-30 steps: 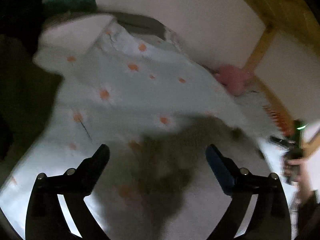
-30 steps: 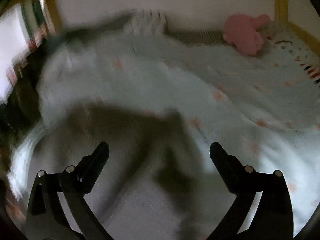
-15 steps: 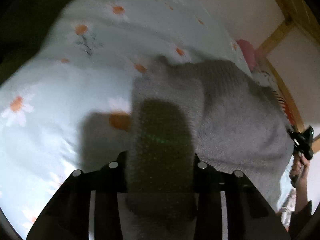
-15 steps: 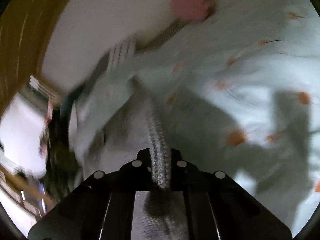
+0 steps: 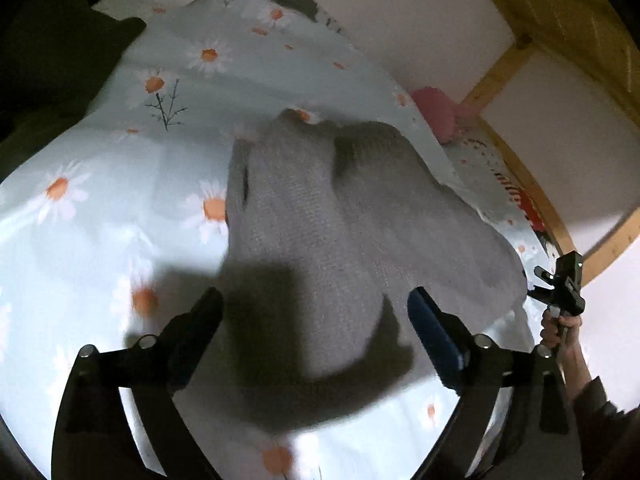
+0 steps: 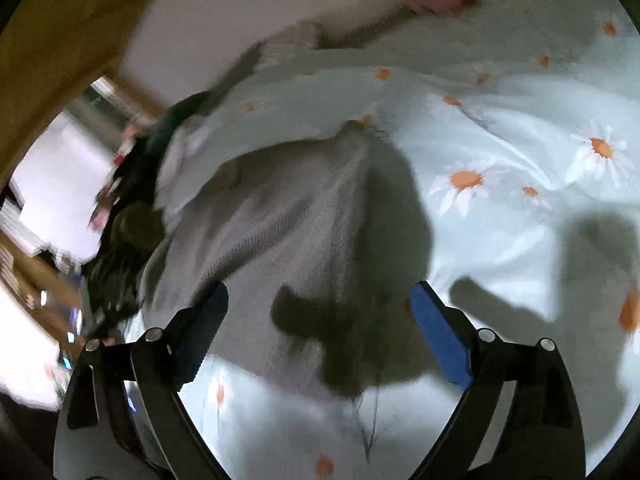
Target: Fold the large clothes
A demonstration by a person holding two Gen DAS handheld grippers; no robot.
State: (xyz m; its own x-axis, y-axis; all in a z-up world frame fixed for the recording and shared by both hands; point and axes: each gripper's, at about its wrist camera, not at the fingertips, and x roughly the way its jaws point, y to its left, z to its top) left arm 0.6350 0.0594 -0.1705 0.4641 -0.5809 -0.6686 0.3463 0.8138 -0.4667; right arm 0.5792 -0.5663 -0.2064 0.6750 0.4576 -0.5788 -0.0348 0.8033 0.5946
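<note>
My view is a bed covered by a pale daisy-print sheet [image 5: 100,208], a wooden frame [image 5: 516,56] along the white wall. The grey knit sweater [image 5: 320,232] lies bunched across the sheet, ahead of both claws. My left gripper [image 5: 314,304] is opening, jaws wide, pads clear of the knit between them. My right gripper [image 6: 318,300] is opening too, nothing clamped, the sweater's edge below.
</note>
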